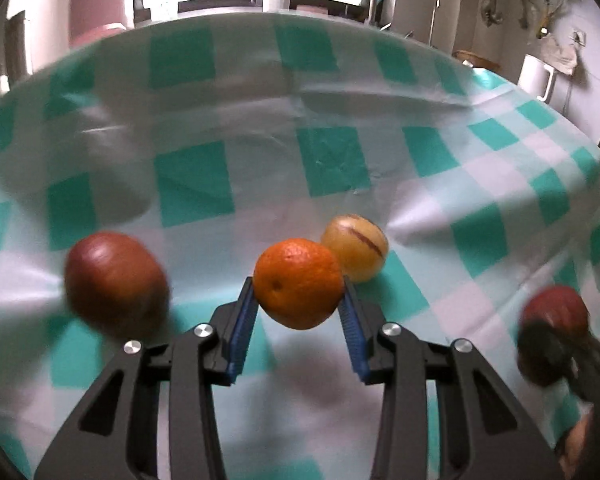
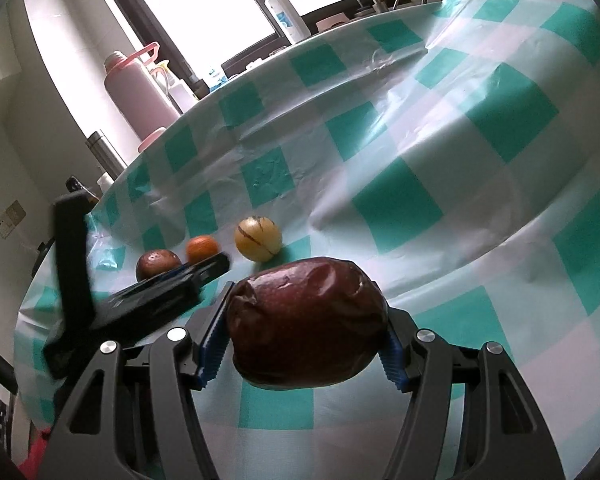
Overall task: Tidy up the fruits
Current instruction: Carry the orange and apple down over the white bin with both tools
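My left gripper (image 1: 299, 284) is shut on an orange (image 1: 298, 283) and holds it above the checked tablecloth (image 1: 332, 160). A yellow fruit with a brown stripe (image 1: 356, 247) lies just behind it to the right. A dark red-brown fruit (image 1: 116, 282) lies to the left, blurred. My right gripper (image 2: 306, 320) is shut on a wrinkled dark red apple (image 2: 306, 322), lifted off the cloth. The right wrist view also shows the left gripper (image 2: 204, 270) with the orange (image 2: 201, 248), the yellow fruit (image 2: 258, 239) and the brown fruit (image 2: 157, 263). The left wrist view shows the right gripper with the red apple (image 1: 556, 308) at far right.
The table edge curves along the back. Beyond it stand a pink flask (image 2: 138, 92), a steel bottle (image 2: 104, 152), a white pump bottle (image 2: 286, 12) and a white jug (image 1: 534, 76). The cloth is wrinkled in the middle.
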